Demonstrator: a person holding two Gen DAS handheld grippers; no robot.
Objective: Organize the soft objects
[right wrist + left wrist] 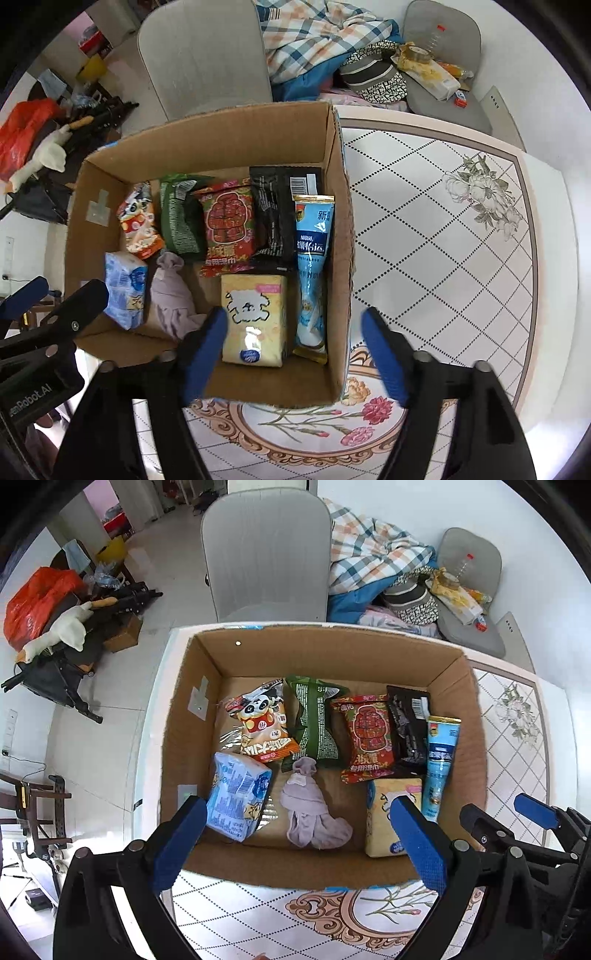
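An open cardboard box (325,642) (340,236) stands on the table and holds several soft packs. Along its back lie a panda snack bag (260,725), a green bag (314,723), a red wipes pack (365,734), a black pack (408,723) and a light blue tube pack (441,760). In front lie a blue tissue pack (236,795), a lilac sock (310,808) and a yellow tissue pack (388,823) (255,317). My left gripper (295,842) is open and empty above the box's near wall. My right gripper (293,354) is open and empty above the near right corner.
The table (443,229) has a diamond-tile and flower pattern. A grey chair (266,554) stands behind the box. A plaid blanket (369,550) and clutter lie on seating at the back right. Bags and a plush goose (62,627) sit on the floor left.
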